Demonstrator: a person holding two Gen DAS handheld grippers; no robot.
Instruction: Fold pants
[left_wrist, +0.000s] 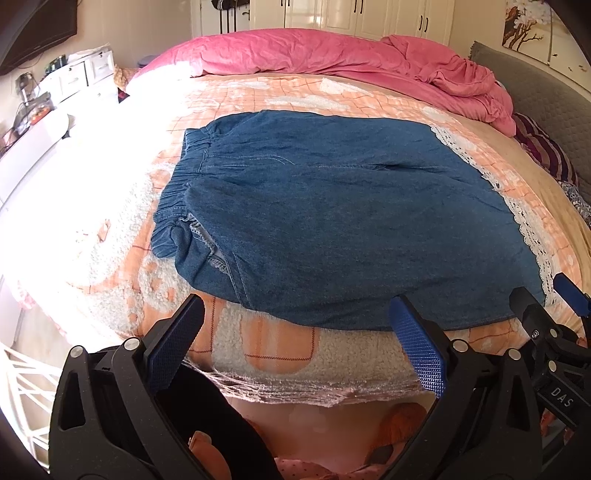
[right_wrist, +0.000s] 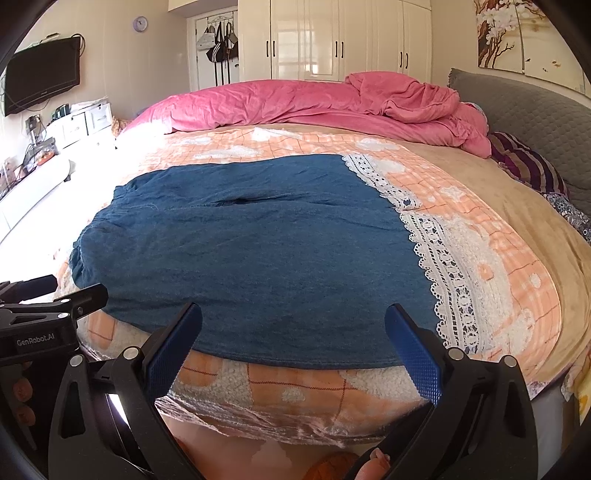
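Blue denim pants (left_wrist: 325, 218) lie flat on the bed, folded into a broad block, the elastic waistband (left_wrist: 184, 173) to the left and white lace trim (left_wrist: 517, 206) along the right edge. The same pants (right_wrist: 251, 254) fill the middle of the right wrist view, lace trim (right_wrist: 436, 251) at their right. My left gripper (left_wrist: 301, 339) is open, held just off the pants' near hem, nothing between its blue pads. My right gripper (right_wrist: 295, 339) is also open over the near hem, empty. The right gripper's tip (left_wrist: 554, 306) shows at the far right of the left wrist view.
An orange checked fleece blanket (left_wrist: 280, 350) covers the bed under the pants. A crumpled pink duvet (right_wrist: 332, 107) lies along the far side, a grey headboard (right_wrist: 535, 122) to the right. White drawers (left_wrist: 85, 74) stand at the left, wardrobes (right_wrist: 332, 37) behind.
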